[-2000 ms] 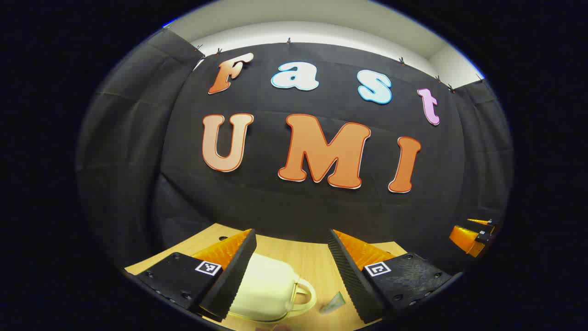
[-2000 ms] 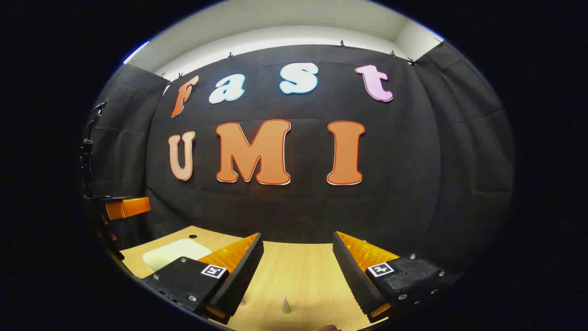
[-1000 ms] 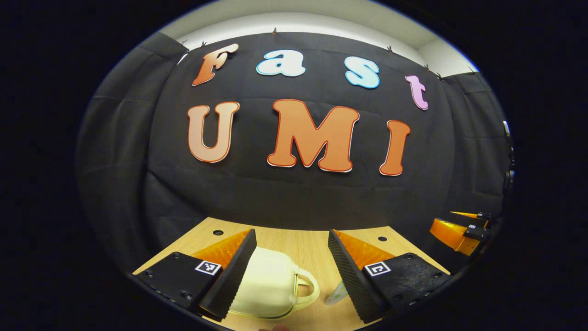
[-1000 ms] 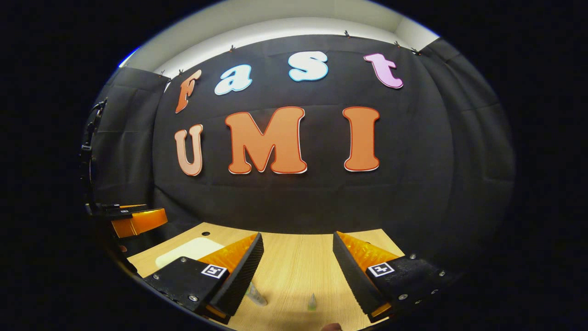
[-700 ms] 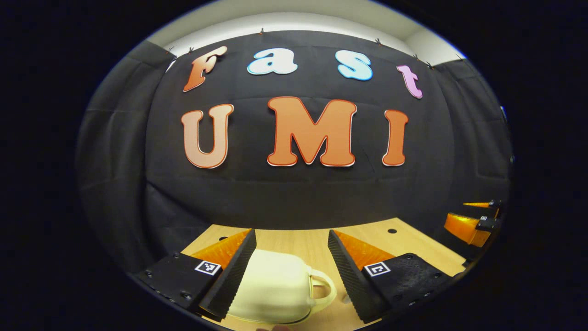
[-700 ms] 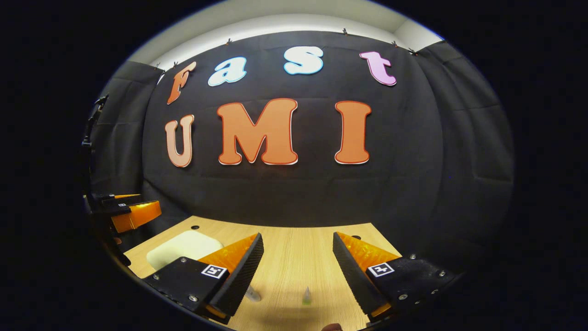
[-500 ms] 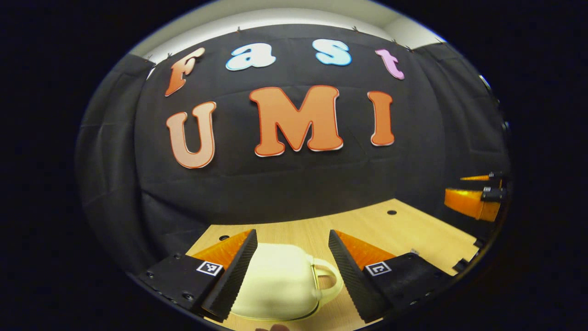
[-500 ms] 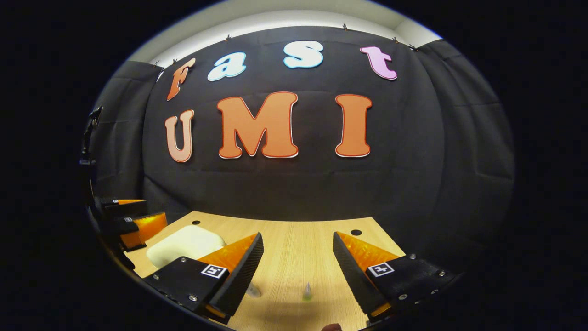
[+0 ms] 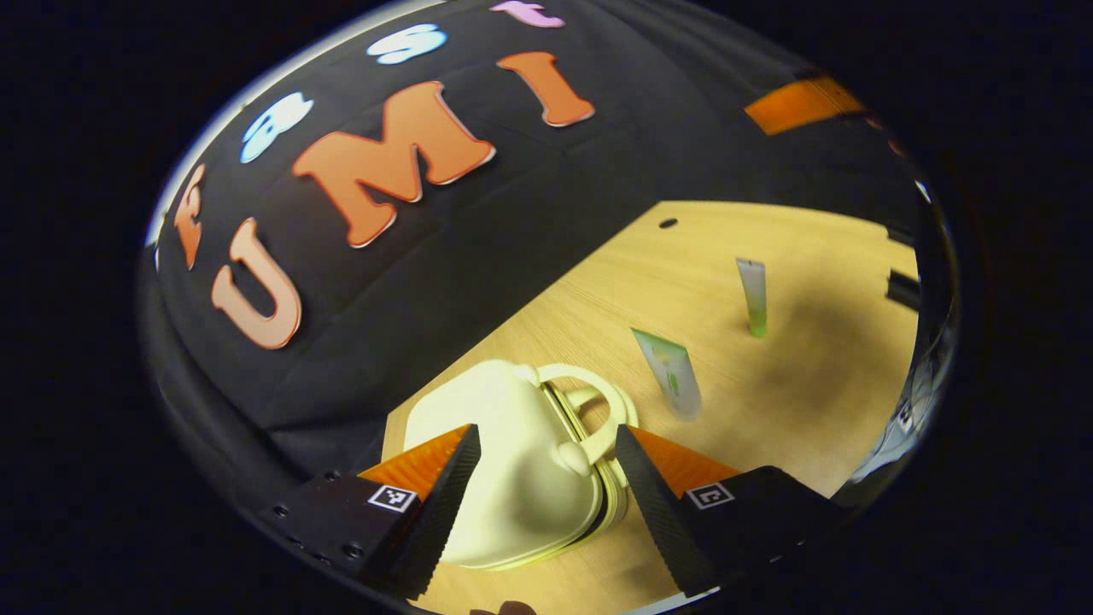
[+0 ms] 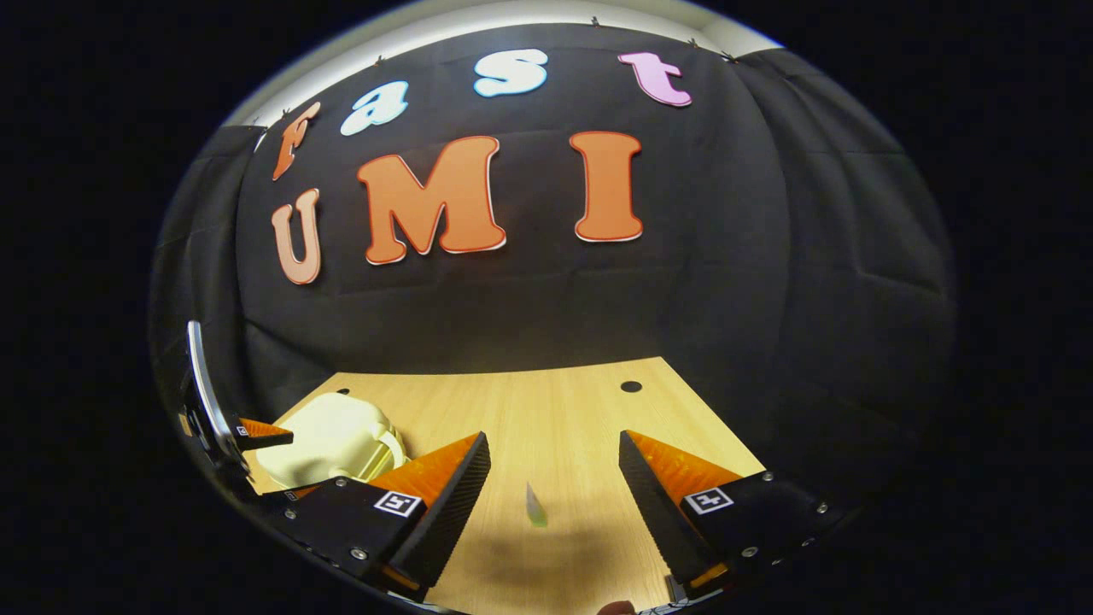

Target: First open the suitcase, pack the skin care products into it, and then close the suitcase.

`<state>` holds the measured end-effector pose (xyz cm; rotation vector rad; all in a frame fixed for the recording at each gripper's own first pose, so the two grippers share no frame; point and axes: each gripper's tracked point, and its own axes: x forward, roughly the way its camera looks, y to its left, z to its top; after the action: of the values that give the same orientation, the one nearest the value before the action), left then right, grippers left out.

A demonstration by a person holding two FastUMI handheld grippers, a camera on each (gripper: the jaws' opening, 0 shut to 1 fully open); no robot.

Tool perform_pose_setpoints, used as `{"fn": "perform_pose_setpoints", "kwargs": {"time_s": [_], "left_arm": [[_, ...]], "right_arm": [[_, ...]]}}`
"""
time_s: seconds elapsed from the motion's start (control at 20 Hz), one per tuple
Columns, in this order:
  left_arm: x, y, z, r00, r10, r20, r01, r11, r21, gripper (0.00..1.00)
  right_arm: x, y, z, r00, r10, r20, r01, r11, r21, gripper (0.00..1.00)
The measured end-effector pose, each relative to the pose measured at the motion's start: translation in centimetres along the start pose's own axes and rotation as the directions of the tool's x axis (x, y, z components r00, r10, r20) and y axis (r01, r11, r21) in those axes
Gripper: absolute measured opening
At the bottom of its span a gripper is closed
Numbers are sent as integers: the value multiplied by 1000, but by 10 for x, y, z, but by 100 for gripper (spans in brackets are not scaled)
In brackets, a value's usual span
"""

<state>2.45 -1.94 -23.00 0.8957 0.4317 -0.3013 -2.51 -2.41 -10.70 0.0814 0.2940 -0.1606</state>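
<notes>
The small cream hard-shell suitcase (image 9: 512, 478) with a looped carry handle lies closed on the light wooden table (image 9: 811, 376), close to the table's left edge and toward its near side. It sits between the spread fingers of the left gripper (image 9: 546, 500), whose jaws stand wide and touch nothing that I can make out. In the right gripper view the same case (image 10: 329, 440) shows by the left edge.

The shell looks rigid, smooth and probably light, so it may slide on the wood if pushed from one side only. The seam between the two halves, next to the handle (image 9: 598, 410), seems the sensible place to take hold; steadying the lower half while the lid lifts would likely help.

One suitcase is visible. There are two skin care tubes: a wider pale tube with a green print (image 9: 670, 376) just beyond the handle, and a slimmer tube with a green end (image 9: 753, 295) farther toward the table's right side. Both look soft and squeezable, best pinched across the flat body. The right gripper (image 10: 553, 504) also stands wide open, empty, with a tube (image 10: 534, 506) on the table ahead of it.
</notes>
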Motion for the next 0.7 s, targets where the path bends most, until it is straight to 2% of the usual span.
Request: {"fn": "perform_pose_setpoints", "kwargs": {"time_s": [0.25,0.35,0.55,0.7], "left_arm": [[31,-12,-19,998,-7,-66,20,980,198,98],[40,-26,-23,994,-35,-100,57,974,219,99],[62,-40,-29,991,-29,-128,64,960,271,98],[81,-35,-26,990,2,-138,41,951,307,98]], "right_arm": [[-2,-33,-21,997,-51,-65,56,996,65,96],[-1,-46,-29,993,-75,-88,82,994,75,95],[0,-62,-35,988,-104,-119,116,988,101,95],[3,-69,-38,984,-119,-133,135,984,117,95]]}}
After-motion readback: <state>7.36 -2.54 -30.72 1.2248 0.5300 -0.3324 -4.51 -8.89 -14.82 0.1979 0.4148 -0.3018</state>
